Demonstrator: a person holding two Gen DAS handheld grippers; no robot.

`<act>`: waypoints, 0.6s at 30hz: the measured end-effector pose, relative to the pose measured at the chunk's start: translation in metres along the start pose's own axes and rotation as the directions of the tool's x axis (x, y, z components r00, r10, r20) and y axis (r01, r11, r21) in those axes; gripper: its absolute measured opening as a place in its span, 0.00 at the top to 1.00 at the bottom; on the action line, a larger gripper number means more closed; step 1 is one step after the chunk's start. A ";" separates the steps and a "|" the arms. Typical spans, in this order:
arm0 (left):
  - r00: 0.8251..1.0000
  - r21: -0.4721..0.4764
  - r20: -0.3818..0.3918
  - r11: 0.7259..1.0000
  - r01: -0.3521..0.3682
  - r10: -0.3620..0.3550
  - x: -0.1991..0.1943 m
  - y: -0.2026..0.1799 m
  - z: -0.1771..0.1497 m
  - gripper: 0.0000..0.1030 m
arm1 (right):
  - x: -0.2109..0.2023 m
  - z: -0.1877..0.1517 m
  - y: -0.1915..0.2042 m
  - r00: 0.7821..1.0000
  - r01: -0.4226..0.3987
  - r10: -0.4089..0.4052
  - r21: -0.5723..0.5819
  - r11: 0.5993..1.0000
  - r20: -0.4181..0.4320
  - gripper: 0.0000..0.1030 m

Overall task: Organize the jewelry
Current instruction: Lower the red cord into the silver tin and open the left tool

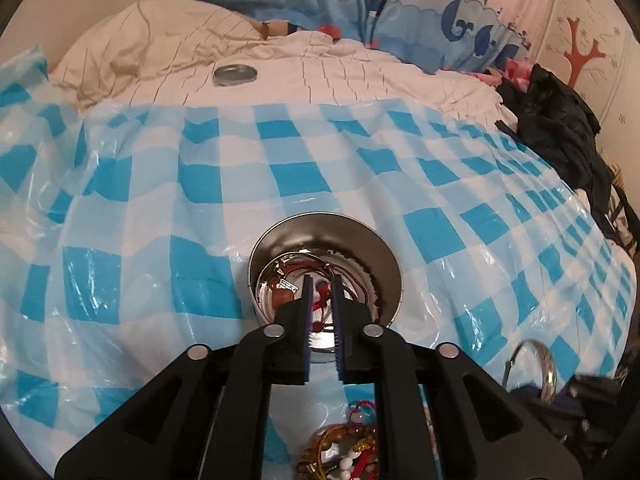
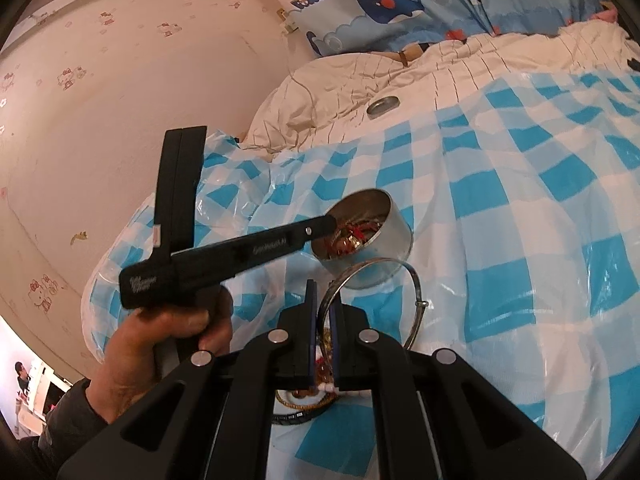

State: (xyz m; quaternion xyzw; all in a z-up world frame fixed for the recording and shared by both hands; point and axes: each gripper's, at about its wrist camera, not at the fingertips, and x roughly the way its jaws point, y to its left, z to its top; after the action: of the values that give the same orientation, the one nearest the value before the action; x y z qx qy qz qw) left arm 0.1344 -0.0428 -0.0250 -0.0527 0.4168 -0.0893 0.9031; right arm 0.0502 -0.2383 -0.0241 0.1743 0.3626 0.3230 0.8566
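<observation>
Nearby, lid (image 1: 235, 75) on quilt (image 1: 360, 76)

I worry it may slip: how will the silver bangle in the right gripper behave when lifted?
The silver bangle looks like thin rigid metal, so probably stiff and light. Its smooth round rim, pinched at one spot by the right gripper, may pivot or slip.

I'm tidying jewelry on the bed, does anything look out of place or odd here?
The tin's lid lies far from the open tin, up on the cream quilt past the checked plastic sheet. A heap of loose jewelry sits outside the tin. Nothing looks spilled or damaged.
</observation>
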 end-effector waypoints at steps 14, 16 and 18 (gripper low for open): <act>0.990 0.056 0.023 0.988 -0.141 0.140 -0.011 -0.003 -0.004 0.43 | 0.006 0.004 0.000 1.000 0.011 -0.011 -0.011 1.000 -0.001 0.92; 0.987 0.068 0.029 0.985 -0.158 0.157 -0.015 -0.004 -0.005 0.42 | 0.007 0.005 0.001 1.000 0.012 -0.012 -0.017 1.000 -0.001 0.92; 0.984 0.079 0.038 0.981 -0.179 0.177 -0.019 -0.003 -0.006 0.37 | 0.009 0.008 0.003 1.000 0.012 -0.012 -0.024 1.000 0.000 0.92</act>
State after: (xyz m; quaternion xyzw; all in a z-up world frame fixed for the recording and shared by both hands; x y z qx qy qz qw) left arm 0.1169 -0.0423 -0.0143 0.0206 0.4018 -0.0245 0.9152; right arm 0.0597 -0.2310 -0.0213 0.1617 0.3597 0.3223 0.8606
